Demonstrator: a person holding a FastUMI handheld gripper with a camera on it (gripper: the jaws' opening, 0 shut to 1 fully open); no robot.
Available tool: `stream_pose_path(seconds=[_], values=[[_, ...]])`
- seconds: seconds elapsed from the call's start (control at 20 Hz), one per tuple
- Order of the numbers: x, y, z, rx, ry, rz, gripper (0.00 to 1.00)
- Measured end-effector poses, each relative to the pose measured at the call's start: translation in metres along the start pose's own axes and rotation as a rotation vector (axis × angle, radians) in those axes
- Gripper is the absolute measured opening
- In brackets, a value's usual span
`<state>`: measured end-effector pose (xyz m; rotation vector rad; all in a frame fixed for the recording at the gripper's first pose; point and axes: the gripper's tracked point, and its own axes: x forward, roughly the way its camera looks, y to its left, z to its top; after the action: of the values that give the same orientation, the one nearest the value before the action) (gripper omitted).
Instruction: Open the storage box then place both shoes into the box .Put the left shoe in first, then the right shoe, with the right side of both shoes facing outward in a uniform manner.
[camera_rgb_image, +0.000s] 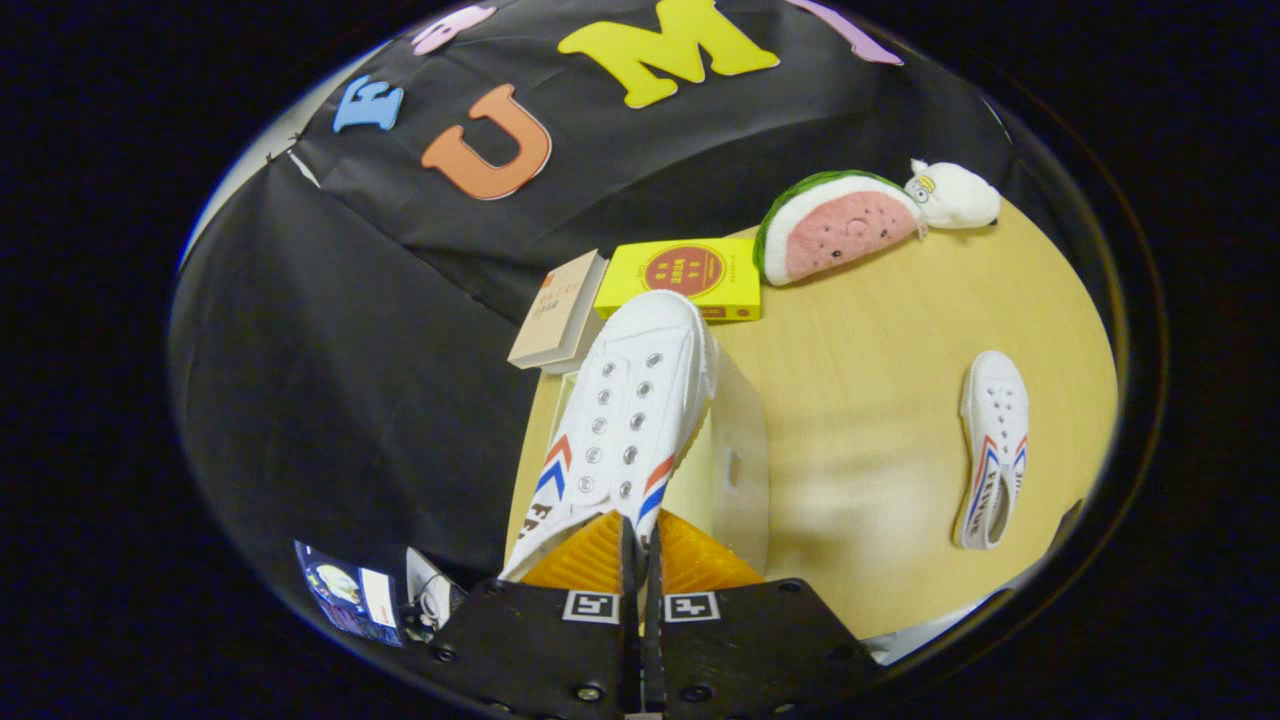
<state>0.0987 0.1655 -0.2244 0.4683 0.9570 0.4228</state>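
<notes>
Ribbed orange tool (640, 545) pinching white canvas shoe (630, 410).

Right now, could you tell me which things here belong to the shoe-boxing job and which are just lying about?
Job: held shoe, pinched in the tool; second shoe lying on the table; storage box.
Lying about: yellow book, tan book, watermelon plush, white plush.

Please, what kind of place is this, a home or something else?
Probably a staged recording booth, not a home: black cloth backs a wooden table set with props, a watermelon plush, a yellow book, while the gripper holds a white shoe.
</notes>
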Motion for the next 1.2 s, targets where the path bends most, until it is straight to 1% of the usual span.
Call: stream_pose_path(seconds=[0.1,0.3,0.45,0.55,0.85,1.0,1.1,1.15,1.2], values=[[0.029,0.018,-0.006,-0.014,-0.022,-0.02,0.02],[0.076,0.039,-0.021,-0.037,-0.053,-0.04,0.02],[0.103,0.035,-0.031,-0.036,-0.042,-0.086,0.02],[0.115,0.03,-0.036,-0.019,-0.029,-0.098,0.02],[0.156,0.006,-0.048,-0.036,0.08,-0.216,0.01],[0.175,-0.003,-0.059,-0.06,0.18,-0.287,0.01],[0.18,-0.001,-0.062,-0.082,0.228,-0.298,0.04],[0.176,0.001,-0.061,-0.089,0.238,-0.291,0.08],[0.173,0.004,-0.06,-0.091,0.239,-0.263,0.08]])
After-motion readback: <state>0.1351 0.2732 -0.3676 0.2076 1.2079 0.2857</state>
